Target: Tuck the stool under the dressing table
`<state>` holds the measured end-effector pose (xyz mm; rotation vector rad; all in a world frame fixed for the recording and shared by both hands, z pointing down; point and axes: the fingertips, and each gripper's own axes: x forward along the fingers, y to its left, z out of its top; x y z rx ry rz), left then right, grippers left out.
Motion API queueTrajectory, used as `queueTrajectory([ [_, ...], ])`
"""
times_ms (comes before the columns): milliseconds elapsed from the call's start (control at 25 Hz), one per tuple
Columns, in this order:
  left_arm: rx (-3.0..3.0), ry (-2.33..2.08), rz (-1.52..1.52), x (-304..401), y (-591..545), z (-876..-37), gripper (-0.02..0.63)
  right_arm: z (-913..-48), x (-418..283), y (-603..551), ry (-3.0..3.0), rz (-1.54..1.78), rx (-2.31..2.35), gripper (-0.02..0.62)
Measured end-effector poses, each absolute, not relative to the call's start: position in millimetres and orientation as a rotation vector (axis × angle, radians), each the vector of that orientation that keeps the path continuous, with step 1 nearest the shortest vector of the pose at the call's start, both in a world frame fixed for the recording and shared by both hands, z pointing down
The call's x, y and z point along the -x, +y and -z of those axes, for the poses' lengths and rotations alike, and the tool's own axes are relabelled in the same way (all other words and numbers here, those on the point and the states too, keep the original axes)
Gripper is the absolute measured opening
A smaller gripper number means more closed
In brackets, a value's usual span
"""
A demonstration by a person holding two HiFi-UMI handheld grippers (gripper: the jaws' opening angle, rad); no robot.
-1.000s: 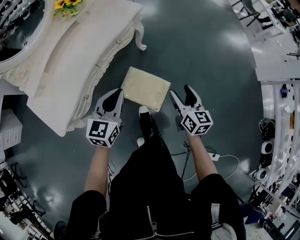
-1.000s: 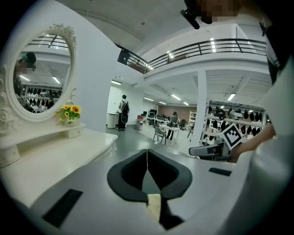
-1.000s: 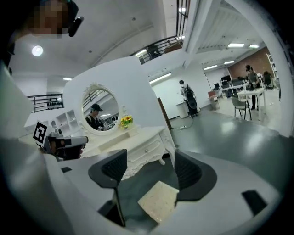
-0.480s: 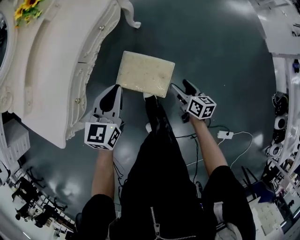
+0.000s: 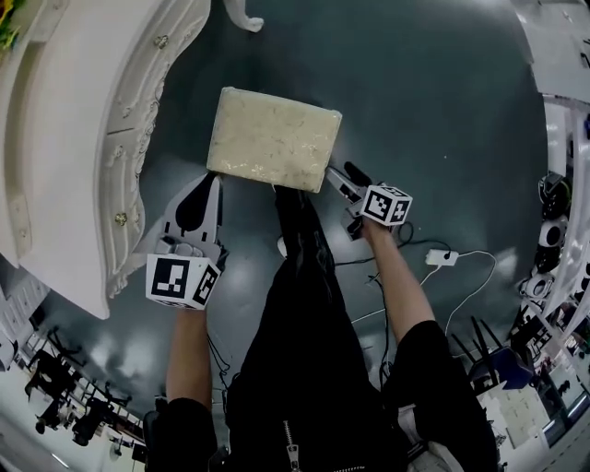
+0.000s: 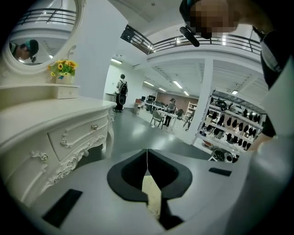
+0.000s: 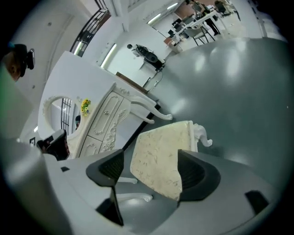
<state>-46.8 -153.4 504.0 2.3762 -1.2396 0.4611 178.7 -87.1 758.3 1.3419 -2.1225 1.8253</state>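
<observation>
Head view: the white dressing table [image 5: 64,138] fills more of the left side than half a second ago. Its yellow flowers have almost slid out at the top-left corner, and one curled leg [image 5: 241,14] sits at the top edge. The dark grey floor [image 5: 433,111] lies open beyond the table and to the right, with shelving only at the far right border.

The stool [image 5: 272,138] stands out in front of the table, not under it. Its cream seat shows larger and further left in the frame than before. A strip of bare floor separates its left edge from the table's carved drawer front. The person's black-clad leg [image 5: 300,267] runs up to the seat's near edge.

The left gripper [image 5: 214,182] has its jaws pressed together on nothing, its tip at the seat's near-left corner. The right gripper [image 5: 339,175] has its jaws spread, and in its own view the seat's near-right corner sits between them, against the right-hand pad.

A white power strip [image 5: 442,258] and its cable [image 5: 466,286] lie on the floor behind the right gripper.
</observation>
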Motion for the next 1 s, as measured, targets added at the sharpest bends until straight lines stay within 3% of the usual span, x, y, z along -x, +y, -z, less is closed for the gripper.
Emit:
queueTrajectory([
  [560, -2.383, -1.187, -0.515, 47.8, -174.7, -557.9, 0.023, -870.1, -189.4, -98.3, -1.977, -2.265, -1.4, 0.373],
  [720, -2.37, -1.187, -0.518, 52.7, -179.8, -573.3, 0.023, -889.6, -185.6, -96.6, -1.953, -2.406, -1.371, 0.339],
  [1000, -2.36, -1.195, -0.49, 57.4, -192.2, -579.9, 0.023, -902.3, -183.1, -93.5, -1.965, -2.55, -1.349, 0.362],
])
